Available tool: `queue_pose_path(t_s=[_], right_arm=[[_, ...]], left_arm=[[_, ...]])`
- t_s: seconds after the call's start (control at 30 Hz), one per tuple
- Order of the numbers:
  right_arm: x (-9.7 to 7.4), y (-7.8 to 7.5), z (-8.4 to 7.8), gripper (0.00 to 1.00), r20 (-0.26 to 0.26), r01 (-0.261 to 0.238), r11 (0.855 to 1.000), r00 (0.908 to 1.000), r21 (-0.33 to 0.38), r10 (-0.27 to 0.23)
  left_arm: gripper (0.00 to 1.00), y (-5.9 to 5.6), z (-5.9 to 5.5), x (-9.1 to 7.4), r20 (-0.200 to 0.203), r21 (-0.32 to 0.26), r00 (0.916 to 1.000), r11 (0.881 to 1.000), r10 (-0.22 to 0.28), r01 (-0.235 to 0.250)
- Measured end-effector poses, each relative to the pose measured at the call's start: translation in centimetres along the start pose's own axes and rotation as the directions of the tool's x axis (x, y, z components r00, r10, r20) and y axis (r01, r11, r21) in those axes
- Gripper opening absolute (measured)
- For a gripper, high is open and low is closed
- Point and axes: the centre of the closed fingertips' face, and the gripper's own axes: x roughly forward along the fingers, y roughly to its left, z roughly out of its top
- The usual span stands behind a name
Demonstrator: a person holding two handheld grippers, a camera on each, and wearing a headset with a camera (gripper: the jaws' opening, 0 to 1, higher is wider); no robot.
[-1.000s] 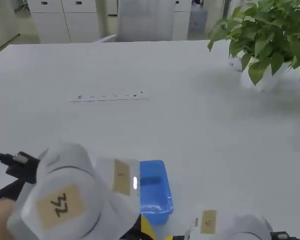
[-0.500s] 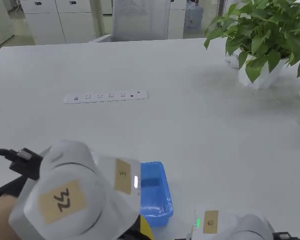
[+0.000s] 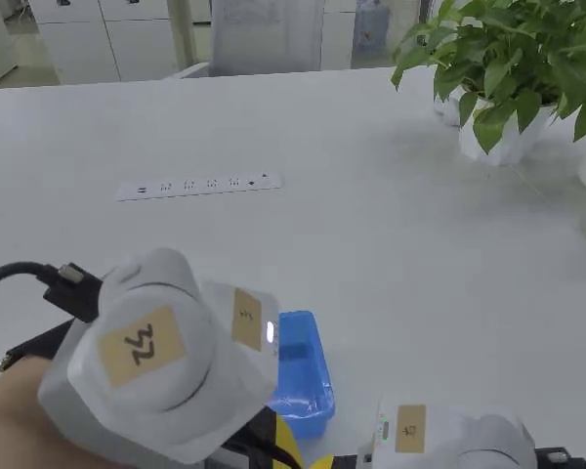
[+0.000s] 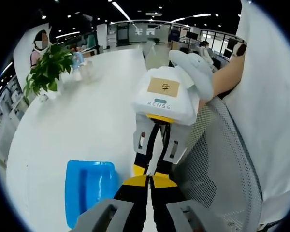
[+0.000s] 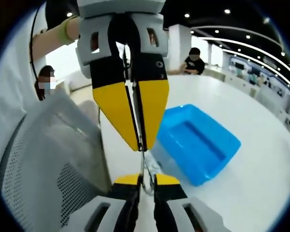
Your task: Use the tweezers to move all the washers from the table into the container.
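Nearest, at the near edge of the tabletop (image 3: 391, 244), the left hand-held gripper (image 4: 149, 184) and right hand-held gripper (image 5: 146, 181) meet tip to tip. Both are clenched on a slim metal strip btw them, prob. the tweezers (image 5: 144, 166), though the fisheye blurs it. The blue container (image 3: 308, 410) sits just beyond, btw the two, its inside bare in the right gripper view. Farther out there's a power strip (image 3: 199, 185) left of centre, then a potted plant (image 3: 508, 59) at the far right. Step in hand, I'd judge: getting the tweezers into a working grip, i.e. prep, w/ no transfer underway. Next move needs one gripper to let go, the other to hold the tweezers so the tips can pinch, then to find a washer on the tabletop.
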Motion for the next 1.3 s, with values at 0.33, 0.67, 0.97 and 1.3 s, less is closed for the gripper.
queue_pose_path(t_s=[0.33, 0.67, 0.97, 1.3], right_arm=[[-0.1, 0.0, 0.0, 0.05, -0.001, 0.0, 1.0, 1.0, 0.008, 0.0], [0.0, 0.2, 0.0, 0.05, -0.001, 0.005, 1.0, 1.0, 0.006, -0.005], [-0.5, -0.1, -0.1, 0.05, 0.006, 0.014, 0.996, 0.9999, 0.09, -0.014], [-0.9, -0.2, -0.3, 0.04, 0.007, 0.0, 0.985, 1.0, 0.172, -0.001]], left_arm=[[0.18, 0.7, 0.1, -1.8, 0.137, -0.195, 0.9805, 0.974, 0.141, -0.113], [0.59, 1.4, -5.6, -6.6, 0.187, -0.608, 0.792, 0.701, 0.581, -0.371], [0.92, 2.1, -9.0, -8.6, 0.179, -0.717, 0.5836, 0.511, 0.792, -0.474], [0.97, 2.8, -8.3, -11.0, 0.215, -0.72, 0.4059, 0.425, 0.888, -0.549]])
